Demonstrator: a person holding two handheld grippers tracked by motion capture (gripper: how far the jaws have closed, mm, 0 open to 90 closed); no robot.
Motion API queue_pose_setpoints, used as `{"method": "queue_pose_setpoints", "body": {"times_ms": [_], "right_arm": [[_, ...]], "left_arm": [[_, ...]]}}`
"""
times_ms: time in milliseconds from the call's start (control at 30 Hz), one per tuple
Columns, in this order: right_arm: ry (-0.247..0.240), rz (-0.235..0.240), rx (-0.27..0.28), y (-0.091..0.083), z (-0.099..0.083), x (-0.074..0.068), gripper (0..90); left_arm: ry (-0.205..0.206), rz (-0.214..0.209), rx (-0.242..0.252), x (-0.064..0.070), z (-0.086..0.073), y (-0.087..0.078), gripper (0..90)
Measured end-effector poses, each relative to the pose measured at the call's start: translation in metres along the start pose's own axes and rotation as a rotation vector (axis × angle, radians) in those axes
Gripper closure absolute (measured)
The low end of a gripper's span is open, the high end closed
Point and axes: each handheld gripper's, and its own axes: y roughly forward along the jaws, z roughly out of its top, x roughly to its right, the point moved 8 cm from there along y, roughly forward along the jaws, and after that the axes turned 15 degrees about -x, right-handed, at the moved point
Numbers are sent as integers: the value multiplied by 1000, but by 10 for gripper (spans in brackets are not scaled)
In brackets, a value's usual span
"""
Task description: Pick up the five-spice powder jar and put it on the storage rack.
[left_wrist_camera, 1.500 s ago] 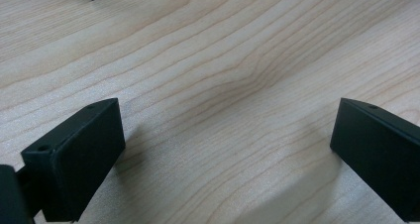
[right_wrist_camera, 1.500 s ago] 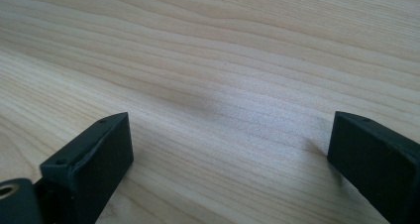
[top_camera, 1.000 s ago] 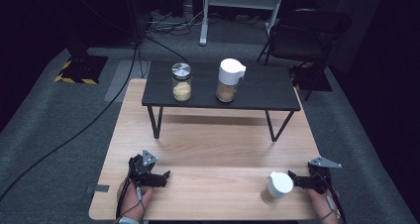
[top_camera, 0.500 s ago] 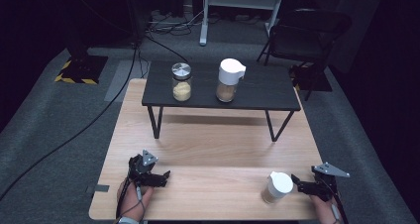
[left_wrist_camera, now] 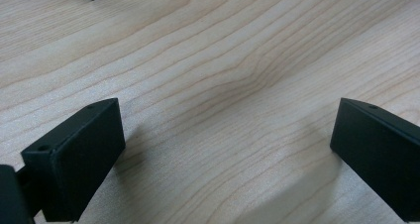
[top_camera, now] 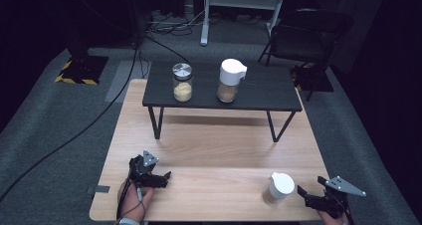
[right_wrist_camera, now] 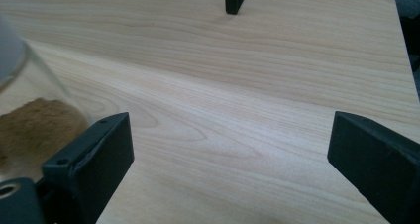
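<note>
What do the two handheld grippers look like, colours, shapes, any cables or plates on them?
Both are black. The left gripper and right gripper each carry a grey three-cornered plate on top. Up close, the jaws are blocky matte black wedges with small round holes near their tips. A thin cable trails from the left one along the hand.

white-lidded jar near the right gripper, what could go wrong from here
The white-lidded jar stands upright close to the front edge of the wooden table, apart from the open right gripper. A sideways brush from a jaw might tip it or push it off. It sits left of the jaws in the right gripper view, so closing now would likely miss.
</note>
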Motion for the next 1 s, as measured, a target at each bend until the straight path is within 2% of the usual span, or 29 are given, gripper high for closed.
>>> {"method": "queue_pose_setpoints", "body": {"times_ms": [300,533,733,1000], "right_arm": [[-5,17,46,-15,-16,-17,34],[23,34,92,-23,-23,-31,34],[15,45,106,-26,-27,-39,35],[-5,34,127,-29,-29,-46,37]], "left_arm": [[0,0,0,0,0,0,5],[1,0,1,0,0,0,5],[0,0,0,0,0,0,5],[0,0,0,0,0,0,5]]}}
